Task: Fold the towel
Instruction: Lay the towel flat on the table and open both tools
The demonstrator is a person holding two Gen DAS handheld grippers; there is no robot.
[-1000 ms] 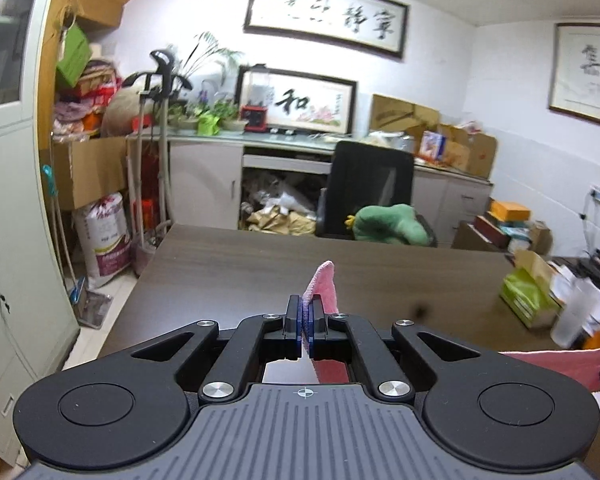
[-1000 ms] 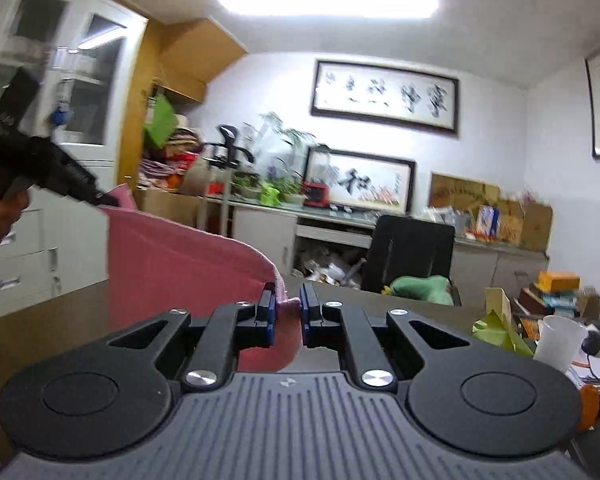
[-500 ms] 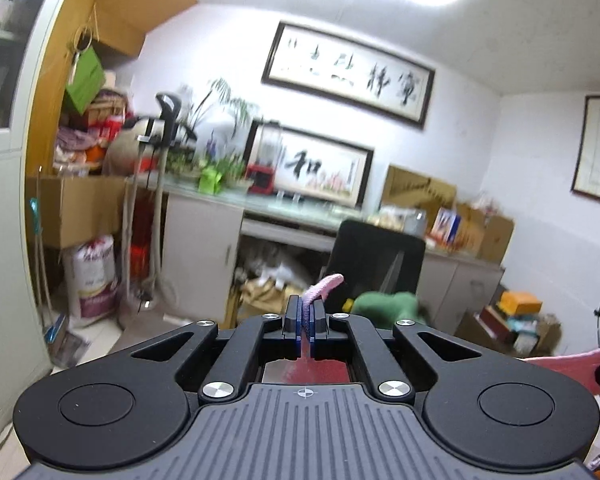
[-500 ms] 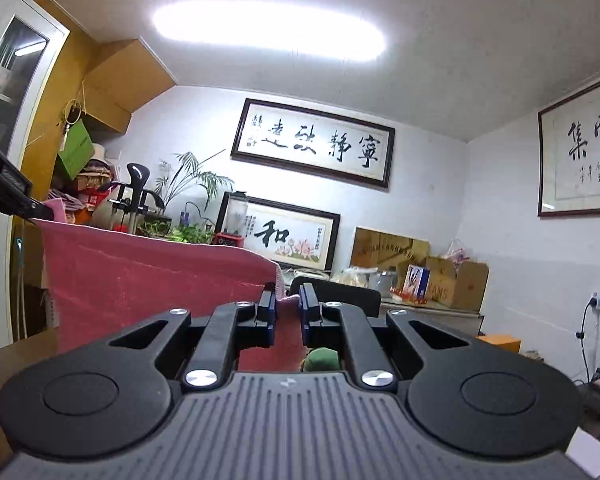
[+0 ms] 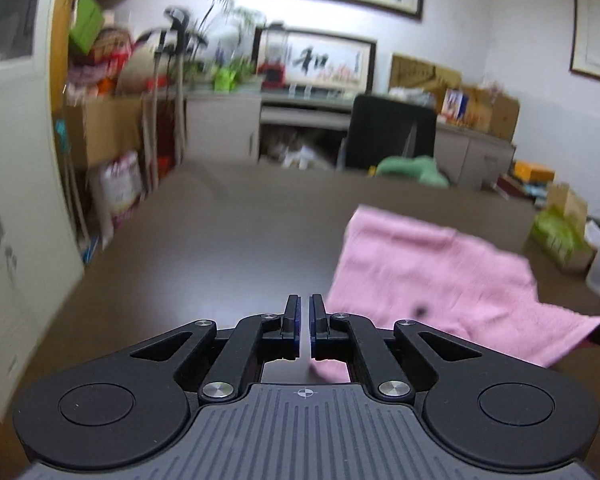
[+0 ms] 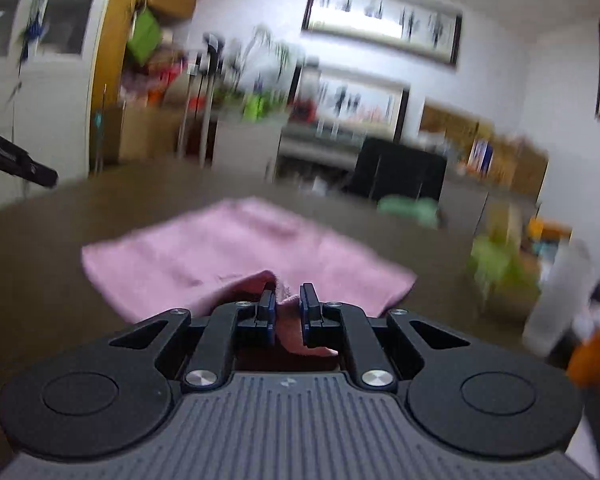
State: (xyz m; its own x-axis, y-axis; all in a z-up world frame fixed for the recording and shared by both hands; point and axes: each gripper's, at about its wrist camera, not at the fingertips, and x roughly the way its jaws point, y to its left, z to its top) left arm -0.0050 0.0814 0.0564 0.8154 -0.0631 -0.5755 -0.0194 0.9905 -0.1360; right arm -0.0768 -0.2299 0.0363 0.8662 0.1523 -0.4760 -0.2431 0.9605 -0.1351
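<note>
Left wrist view: we are looking along the left gripper [image 5: 304,312], which is hovering over the near part of a dark brown desk [image 5: 220,240]. Its jaws are sitting clenched with only a thin slit showing, and we are seeing no cloth between the tips. A pink towel [image 5: 440,272] is lying spread on the right half of the desk, and one corner is reaching under the gripper's right finger. A black chair [image 5: 392,132] is standing behind the desk's far edge.

Right wrist view: the picture is blurring. We are looking along the right gripper [image 6: 287,300], low over the near edge of the desk [image 6: 40,248]. Its jaws are grasping a bunched fold of the towel [image 6: 228,252], while the rest is lying flat in the middle of the desk.
</note>
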